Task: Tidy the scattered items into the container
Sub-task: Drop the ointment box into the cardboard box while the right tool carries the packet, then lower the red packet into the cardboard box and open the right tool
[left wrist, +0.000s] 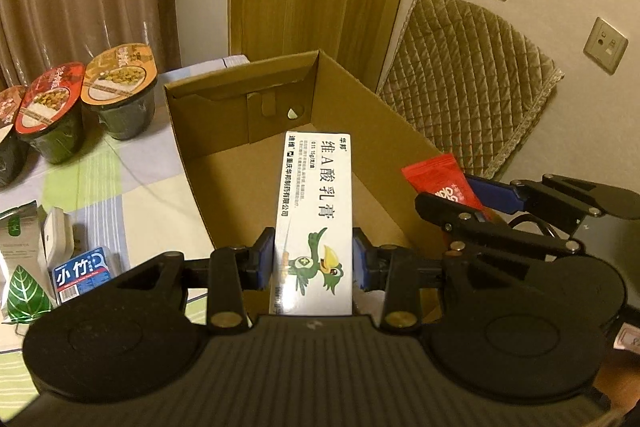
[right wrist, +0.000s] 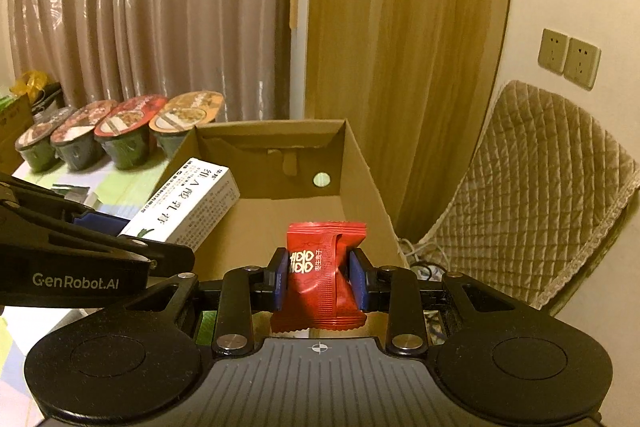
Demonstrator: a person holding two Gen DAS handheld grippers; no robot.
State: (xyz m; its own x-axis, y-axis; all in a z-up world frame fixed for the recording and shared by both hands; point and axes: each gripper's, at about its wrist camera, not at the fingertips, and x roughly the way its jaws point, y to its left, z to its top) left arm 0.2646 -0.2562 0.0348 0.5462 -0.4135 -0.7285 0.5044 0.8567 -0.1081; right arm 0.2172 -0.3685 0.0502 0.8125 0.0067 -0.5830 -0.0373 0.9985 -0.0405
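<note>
The white ointment carton (left wrist: 314, 223), a long smooth rectangular pack, points its long axis away toward the far wall of the open cardboard box (left wrist: 352, 99), pinched across its width by the left gripper (left wrist: 313, 259). Just right, the right gripper (right wrist: 320, 277) squeezes a crinkly red candy packet (right wrist: 320, 275) above the box's bare brown floor.

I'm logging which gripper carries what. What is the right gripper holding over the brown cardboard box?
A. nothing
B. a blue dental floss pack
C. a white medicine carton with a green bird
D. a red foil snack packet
D: the right gripper is shut on the red foil snack packet above the brown cardboard box; the white medicine carton is in the left gripper.
</note>
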